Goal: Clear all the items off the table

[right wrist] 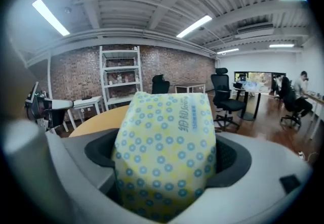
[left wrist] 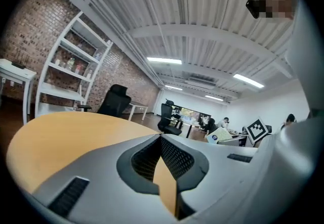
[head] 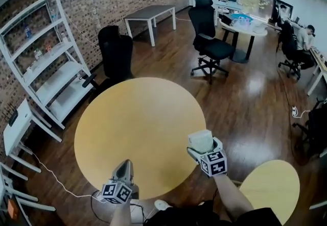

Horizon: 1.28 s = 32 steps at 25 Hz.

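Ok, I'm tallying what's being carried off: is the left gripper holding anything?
No, the left gripper has its jaws closed tip to tip with nothing between them; only the yellow table shows through the gap below.

The left gripper [head: 124, 165] was low and close to the person's body. It pointed forward, away from the person. Its two jaws were closed, with the tips touching and nothing between them. Its marker cube [head: 117, 191] sat at the back, just ahead of the left arm [head: 120, 216]. The right gripper [head: 201, 144] was out to the side of the left one and a bit further forward. Its jaws squeezed a soft pack [right wrist: 164, 157] from both sides. The bare right arm [head: 233, 199] reached out behind it.
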Each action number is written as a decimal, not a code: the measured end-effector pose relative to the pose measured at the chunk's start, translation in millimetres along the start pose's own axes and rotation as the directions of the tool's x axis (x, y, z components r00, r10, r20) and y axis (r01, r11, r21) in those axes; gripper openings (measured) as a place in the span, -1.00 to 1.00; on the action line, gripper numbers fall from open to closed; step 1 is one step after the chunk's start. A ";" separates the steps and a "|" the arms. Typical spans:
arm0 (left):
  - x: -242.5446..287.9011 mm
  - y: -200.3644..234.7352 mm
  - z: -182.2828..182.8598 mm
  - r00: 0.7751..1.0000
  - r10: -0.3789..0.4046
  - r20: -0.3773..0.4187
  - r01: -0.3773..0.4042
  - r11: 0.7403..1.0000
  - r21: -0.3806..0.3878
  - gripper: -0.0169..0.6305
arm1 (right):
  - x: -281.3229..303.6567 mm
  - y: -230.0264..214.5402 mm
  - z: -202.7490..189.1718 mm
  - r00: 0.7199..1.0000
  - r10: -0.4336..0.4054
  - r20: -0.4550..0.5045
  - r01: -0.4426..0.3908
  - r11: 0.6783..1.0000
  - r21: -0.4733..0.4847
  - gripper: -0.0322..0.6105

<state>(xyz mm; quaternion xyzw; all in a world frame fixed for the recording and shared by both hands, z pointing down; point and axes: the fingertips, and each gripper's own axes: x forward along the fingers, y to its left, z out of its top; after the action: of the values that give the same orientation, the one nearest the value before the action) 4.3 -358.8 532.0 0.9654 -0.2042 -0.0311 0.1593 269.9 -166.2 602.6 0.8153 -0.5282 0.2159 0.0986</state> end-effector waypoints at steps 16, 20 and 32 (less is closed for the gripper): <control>109.7 -274.3 -41.6 0.879 -0.476 -0.039 0.476 0.880 -0.002 -0.98 | -206.5 -179.7 -33.9 0.931 -0.309 0.196 0.273 0.943 0.190 0.69; 133.7 -339.4 -66.9 0.792 -0.602 -0.096 0.604 0.797 -0.014 -0.98 | -252.1 -216.0 -67.1 0.884 -0.434 0.174 0.380 0.884 0.274 0.69; 143.6 -500.2 -105.3 0.444 -0.881 -0.161 0.877 0.465 -0.125 -0.98 | -412.1 -241.0 -132.0 0.647 -0.763 -0.012 0.705 0.592 0.391 0.69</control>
<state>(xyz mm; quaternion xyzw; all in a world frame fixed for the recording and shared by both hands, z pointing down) 341.1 47.2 472.4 0.9273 0.3423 -0.0128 0.1512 311.2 324.4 548.0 0.9776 -0.1009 0.1839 -0.0146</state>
